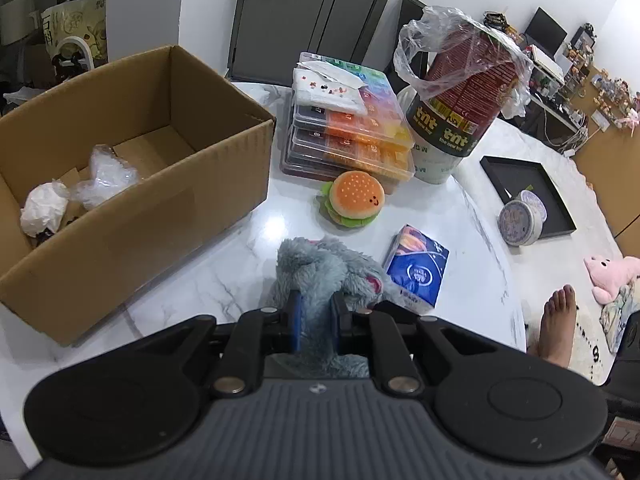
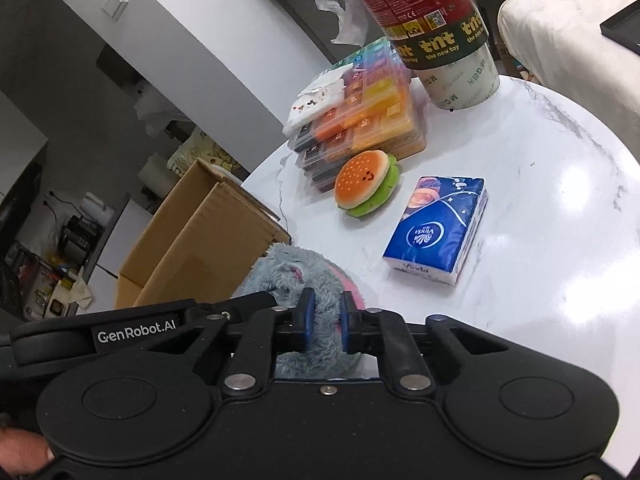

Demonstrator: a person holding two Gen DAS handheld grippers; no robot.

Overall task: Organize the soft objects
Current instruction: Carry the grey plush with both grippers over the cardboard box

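Note:
A fluffy grey plush toy [image 1: 320, 268] with pink patches lies on the white marble table [image 1: 472, 208]. My left gripper [image 1: 316, 312] is shut on its fur. My right gripper [image 2: 326, 312] is shut on the same grey plush toy [image 2: 288, 272] from the other side. A plush hamburger [image 1: 354, 198] with an orange bun and green rim sits beyond it, and shows as the plush hamburger [image 2: 366, 188] in the right wrist view. A blue tissue pack [image 1: 416, 268] lies to the right of the grey toy, the same tissue pack [image 2: 438, 228] in the right wrist view. An open cardboard box [image 1: 132, 168] stands to the left.
Crumpled white wrapping [image 1: 80, 192] lies inside the box. Stacked clear bead organizers [image 1: 348, 128], a red tub in plastic wrap [image 1: 460, 92], a black tray [image 1: 528, 192] and a round tin [image 1: 520, 220] crowd the far side. A pink plush [image 1: 612, 276] and a bare foot [image 1: 556, 320] are on the floor at right.

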